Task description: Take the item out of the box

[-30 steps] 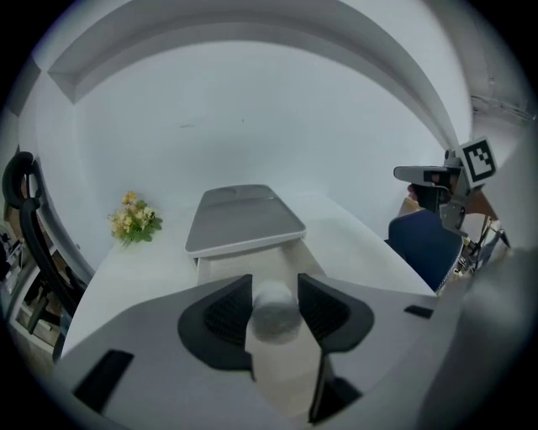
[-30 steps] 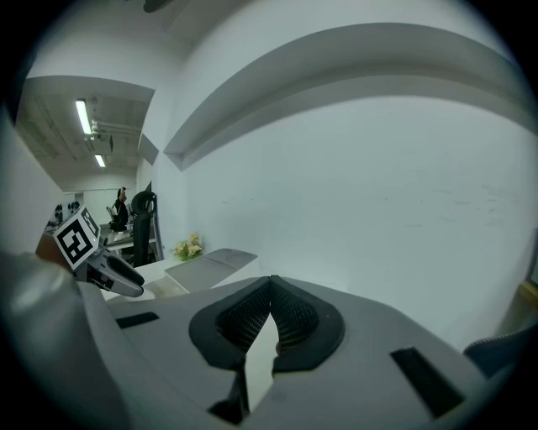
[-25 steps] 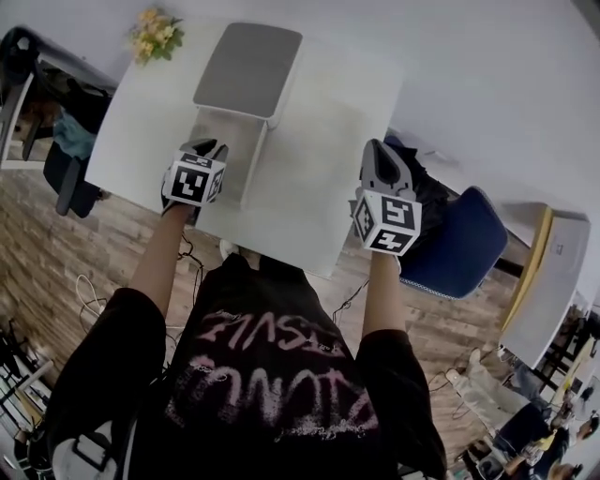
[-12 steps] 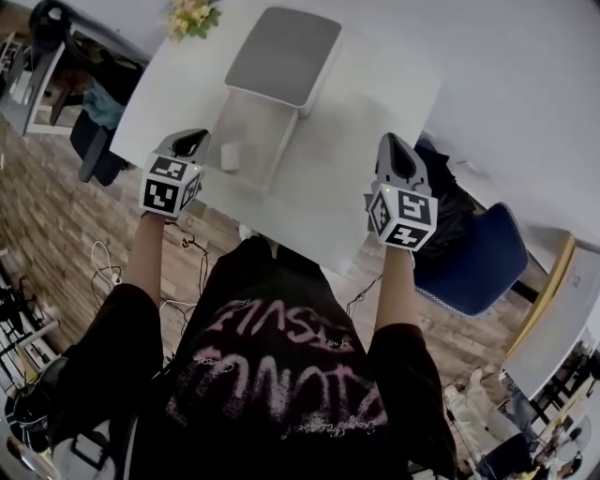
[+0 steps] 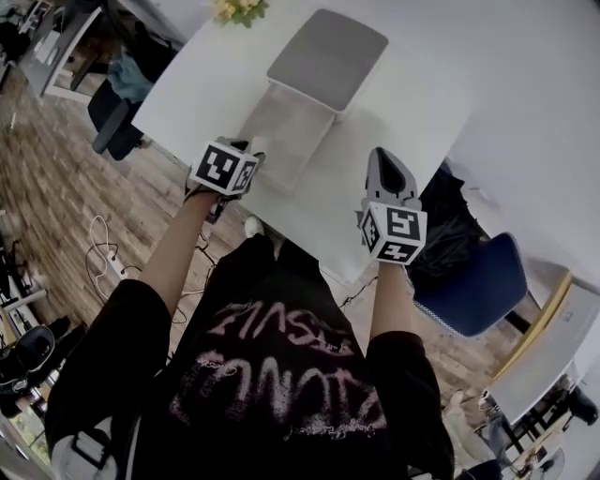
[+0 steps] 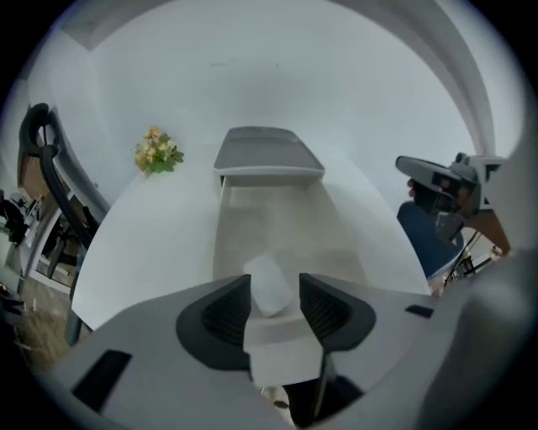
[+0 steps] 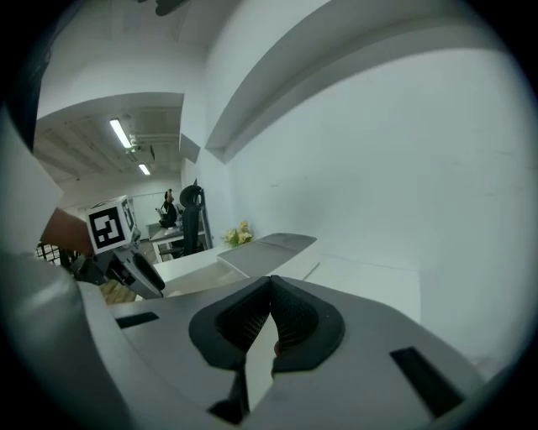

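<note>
Two grippers: left gripper (image 6: 275, 291) over the box (image 6: 277, 214), jaws just opening (white item (image 6: 265, 273) between, ungripped); right gripper (image 7: 270, 281) alongside, jaws together.

Black T-shirt (image 5: 141, 375), pink lettering (image 5: 281, 328); grey left gripper (image 6: 274, 285), right gripper (image 7: 271, 285).

1. A white table (image 5: 412, 103) stood on a wooden floor (image 5: 56, 169).
2. Yellow flowers (image 5: 236, 9) sat at the table's far left corner.
3. A blue chair (image 5: 480, 286) stood near the table's right side.
4. A dark chair (image 5: 117, 122) stood off the table's left side.
</note>
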`<state>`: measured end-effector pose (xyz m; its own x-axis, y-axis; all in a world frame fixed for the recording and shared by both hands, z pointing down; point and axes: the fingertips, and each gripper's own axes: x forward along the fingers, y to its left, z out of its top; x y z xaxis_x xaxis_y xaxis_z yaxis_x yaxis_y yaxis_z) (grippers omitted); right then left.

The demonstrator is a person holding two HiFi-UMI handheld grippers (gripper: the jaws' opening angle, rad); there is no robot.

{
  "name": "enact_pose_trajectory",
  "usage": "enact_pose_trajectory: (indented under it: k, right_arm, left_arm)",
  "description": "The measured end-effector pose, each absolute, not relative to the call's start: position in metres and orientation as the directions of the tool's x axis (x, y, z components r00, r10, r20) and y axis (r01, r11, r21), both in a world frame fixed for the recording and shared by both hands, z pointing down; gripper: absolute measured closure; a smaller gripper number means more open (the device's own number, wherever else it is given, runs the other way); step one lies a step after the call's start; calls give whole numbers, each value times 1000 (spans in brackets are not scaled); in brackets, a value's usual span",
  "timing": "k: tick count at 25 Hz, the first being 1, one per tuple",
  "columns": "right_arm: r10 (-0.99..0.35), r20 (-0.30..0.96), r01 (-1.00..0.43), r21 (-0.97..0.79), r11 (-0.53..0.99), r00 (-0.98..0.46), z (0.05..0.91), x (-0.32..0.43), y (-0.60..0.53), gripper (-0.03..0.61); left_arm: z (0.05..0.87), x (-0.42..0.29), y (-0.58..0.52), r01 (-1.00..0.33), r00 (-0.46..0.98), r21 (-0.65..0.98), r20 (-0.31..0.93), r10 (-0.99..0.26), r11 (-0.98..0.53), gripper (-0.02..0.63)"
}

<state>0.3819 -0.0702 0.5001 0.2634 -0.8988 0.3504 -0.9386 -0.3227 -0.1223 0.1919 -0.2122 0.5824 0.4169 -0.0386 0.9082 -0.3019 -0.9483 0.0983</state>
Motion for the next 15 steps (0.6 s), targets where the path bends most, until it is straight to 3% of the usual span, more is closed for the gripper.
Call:
enact_pose_trajectory:
  k: [5,9,15]
  right_arm:
    - [-855,385,-904,-106,-414,346,512,408,-21,569]
    - [-835,398,-882,-118,-456,379,522,421,5,569]
    - [-820,422,-864,-147,-482,386,537,419,21,569]
  left_arm:
    - [609,200,-213,-328,241,49,970,-33,-944,408]
    - [616,203,-228,-288,153,-48,984,-95,-956,456]
    - [606,246,-220,-233,299,8,952,-64,-972,459]
